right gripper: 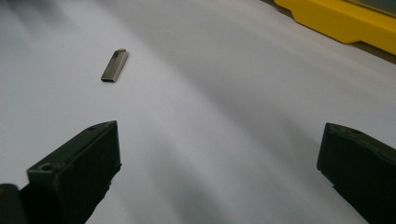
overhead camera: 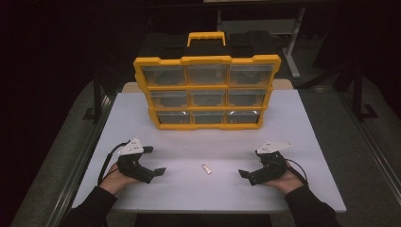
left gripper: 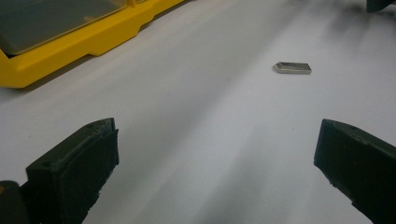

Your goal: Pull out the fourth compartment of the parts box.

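Laboratory or workshop recording station. A plain white table (overhead camera: 302,142) with metal side rails stands in a darkened room on grey flooring. Toward its far edge stands a yellow-framed parts organiser (overhead camera: 206,92) with nine clear-fronted drawers and a carrying handle, typical workshop storage. Dark stand legs (overhead camera: 97,101) flank the table's far corners, and a pale frame structure (overhead camera: 288,42) rises behind it.
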Demonstrator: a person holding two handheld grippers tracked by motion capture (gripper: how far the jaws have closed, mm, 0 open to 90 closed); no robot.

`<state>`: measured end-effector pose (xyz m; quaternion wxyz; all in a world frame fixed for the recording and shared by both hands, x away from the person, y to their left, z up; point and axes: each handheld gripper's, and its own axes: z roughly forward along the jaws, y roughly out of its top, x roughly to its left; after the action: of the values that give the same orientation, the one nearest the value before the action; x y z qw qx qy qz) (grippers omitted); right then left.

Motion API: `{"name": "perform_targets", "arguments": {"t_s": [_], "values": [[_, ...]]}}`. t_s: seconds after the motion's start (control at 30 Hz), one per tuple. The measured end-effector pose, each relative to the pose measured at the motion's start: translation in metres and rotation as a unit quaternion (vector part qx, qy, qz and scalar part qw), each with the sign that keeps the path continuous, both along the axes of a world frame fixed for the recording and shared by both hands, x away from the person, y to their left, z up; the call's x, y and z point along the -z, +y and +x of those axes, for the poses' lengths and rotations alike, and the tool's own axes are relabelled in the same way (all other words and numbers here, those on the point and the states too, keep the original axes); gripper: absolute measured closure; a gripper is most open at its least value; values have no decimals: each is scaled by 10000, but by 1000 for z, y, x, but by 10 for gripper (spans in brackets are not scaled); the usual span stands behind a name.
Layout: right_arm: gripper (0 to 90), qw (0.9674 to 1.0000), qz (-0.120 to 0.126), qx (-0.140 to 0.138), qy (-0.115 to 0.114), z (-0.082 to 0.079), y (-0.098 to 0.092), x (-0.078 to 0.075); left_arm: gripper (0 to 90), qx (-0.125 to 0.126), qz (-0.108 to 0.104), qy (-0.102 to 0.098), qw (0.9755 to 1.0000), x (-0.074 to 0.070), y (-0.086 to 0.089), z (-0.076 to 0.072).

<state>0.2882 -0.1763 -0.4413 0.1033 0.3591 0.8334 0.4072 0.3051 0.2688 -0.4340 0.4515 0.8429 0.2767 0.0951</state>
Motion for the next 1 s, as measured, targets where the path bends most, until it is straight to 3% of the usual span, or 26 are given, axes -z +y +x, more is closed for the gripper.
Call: {"name": "perform_targets", "arguments": {"t_s": [0.43,1.0], "values": [[0,10000,83,10,-41,0,-2,-1,0,-30,62,23,10000,0,-3,3],[0,9999,86,6,-58,0,-1,-3,0,31,76,-120,9999,-4,-11,7]]}}
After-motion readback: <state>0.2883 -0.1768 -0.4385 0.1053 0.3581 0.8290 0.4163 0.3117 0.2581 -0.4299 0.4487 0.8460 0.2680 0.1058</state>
